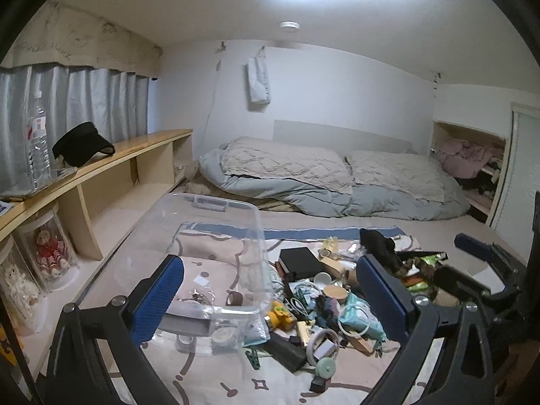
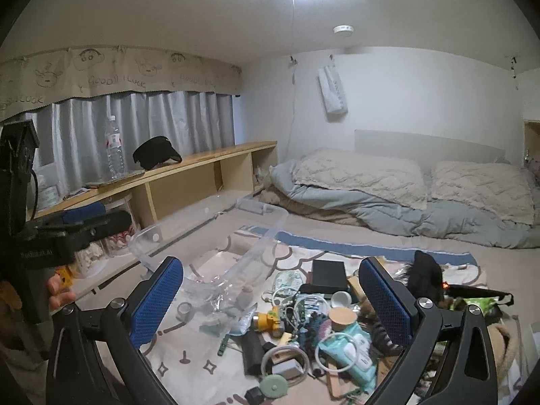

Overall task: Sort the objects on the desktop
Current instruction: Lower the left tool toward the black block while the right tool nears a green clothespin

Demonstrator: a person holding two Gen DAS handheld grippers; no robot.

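Looking along the left gripper (image 1: 270,293), its blue fingers (image 1: 158,298) stand spread wide, nothing between them but air above the clutter. A clear bin (image 1: 209,249) sits at 10 o'clock from the gripper's middle, on a patterned mat (image 1: 202,371), with small bags and tape rolls seen through its wall. The pile (image 1: 324,300) lies at 3 o'clock of the bin, just beside it: a black box (image 1: 300,260), a yellow toy (image 1: 281,317), a wipes pack (image 1: 359,320), a white ring (image 1: 320,341). The right gripper (image 1: 486,256) shows at 3 o'clock, its jaws apart. A bottle (image 1: 37,141) and black cap (image 1: 82,143) stand on the shelf (image 1: 141,141) at 9 o'clock. From the right wrist, the right gripper (image 2: 271,293) is likewise spread and empty over the pile (image 2: 310,317). The bin (image 2: 216,236) lies at 11 o'clock, the black box (image 2: 329,273) at 1 o'clock. At 9 o'clock a hand (image 2: 59,292) holds the left gripper (image 2: 91,217).
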